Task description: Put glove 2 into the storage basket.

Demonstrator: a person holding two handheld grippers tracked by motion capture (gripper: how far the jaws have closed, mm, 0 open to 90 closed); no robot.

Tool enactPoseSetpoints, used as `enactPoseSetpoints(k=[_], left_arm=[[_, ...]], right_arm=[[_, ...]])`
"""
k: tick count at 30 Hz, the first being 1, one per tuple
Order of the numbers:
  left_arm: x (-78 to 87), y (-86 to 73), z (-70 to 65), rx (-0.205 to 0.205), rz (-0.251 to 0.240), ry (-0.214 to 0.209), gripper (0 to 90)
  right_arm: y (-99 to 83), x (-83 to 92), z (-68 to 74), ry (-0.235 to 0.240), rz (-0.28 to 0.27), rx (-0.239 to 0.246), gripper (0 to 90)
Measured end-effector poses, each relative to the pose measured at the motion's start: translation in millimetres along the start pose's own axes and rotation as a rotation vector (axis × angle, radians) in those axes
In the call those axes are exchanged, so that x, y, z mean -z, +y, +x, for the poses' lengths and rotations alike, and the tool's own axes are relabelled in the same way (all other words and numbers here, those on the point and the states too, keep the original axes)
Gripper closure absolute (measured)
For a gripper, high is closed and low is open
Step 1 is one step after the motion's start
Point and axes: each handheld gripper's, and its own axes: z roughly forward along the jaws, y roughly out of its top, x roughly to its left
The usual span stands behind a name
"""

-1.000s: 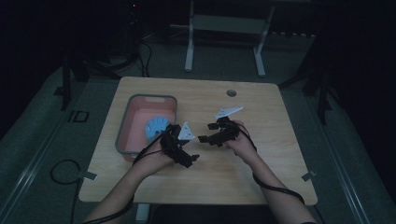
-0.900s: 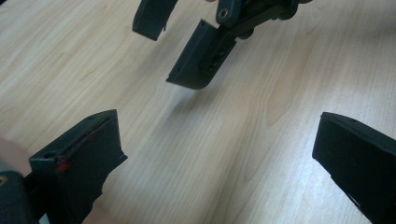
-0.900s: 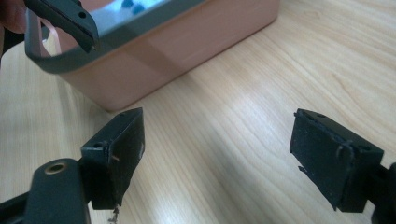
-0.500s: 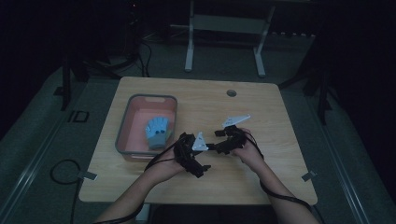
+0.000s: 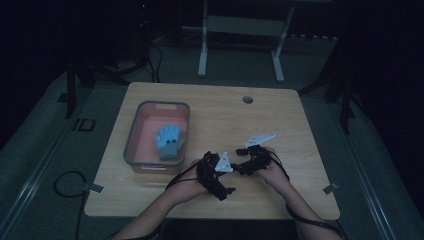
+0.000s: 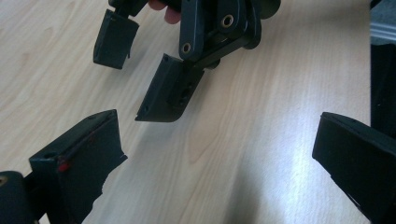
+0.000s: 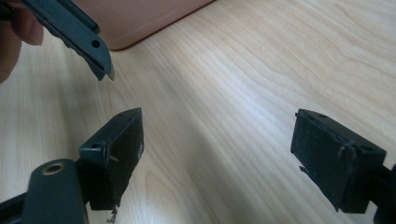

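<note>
My left gripper (image 5: 220, 172) and right gripper (image 5: 245, 164) hover close together over the front middle of the wooden table (image 5: 220, 115), tips facing each other. In the left gripper view my left gripper (image 6: 219, 158) is open wide over bare wood, with the right gripper's black fingers (image 6: 170, 91) just beyond it. The right gripper (image 7: 224, 154) is open too in its own view, nothing between its jaws. A light blue glove-like item (image 5: 168, 141) lies in the pink tray (image 5: 131, 135) at the left.
The tray's grey rim is a hand's width left of my left gripper; its corner (image 7: 140, 18) shows in the right gripper view. A round hole (image 5: 247, 99) sits near the table's far edge. Cables trail from both grippers toward the front edge.
My left gripper has moved from the tray's right edge to the front middle of the table. The right gripper has drawn back toward it. The blue item stays in the tray.
</note>
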Motion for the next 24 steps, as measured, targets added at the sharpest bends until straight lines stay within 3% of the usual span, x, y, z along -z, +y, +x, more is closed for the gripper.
enactPoseSetpoints(k=[16, 21, 24], left_arm=[[-23.3, -6.2, -15.4, -0.019, -0.032, -0.077, 1.8], [-27.0, -11.0, -16.9, -0.016, -0.061, -0.078, 1.8], [-30.1, -13.8, -17.8, -0.029, -0.042, -0.064, 1.8]], right_arm=[[-28.4, 8.4, -0.1, -0.004, 0.0, 0.013, 17.3], [-36.5, 9.5, -1.7, 0.0, -0.01, -0.003, 17.3], [-38.2, 9.7, -1.8, 0.0, -0.012, -0.003, 17.3]])
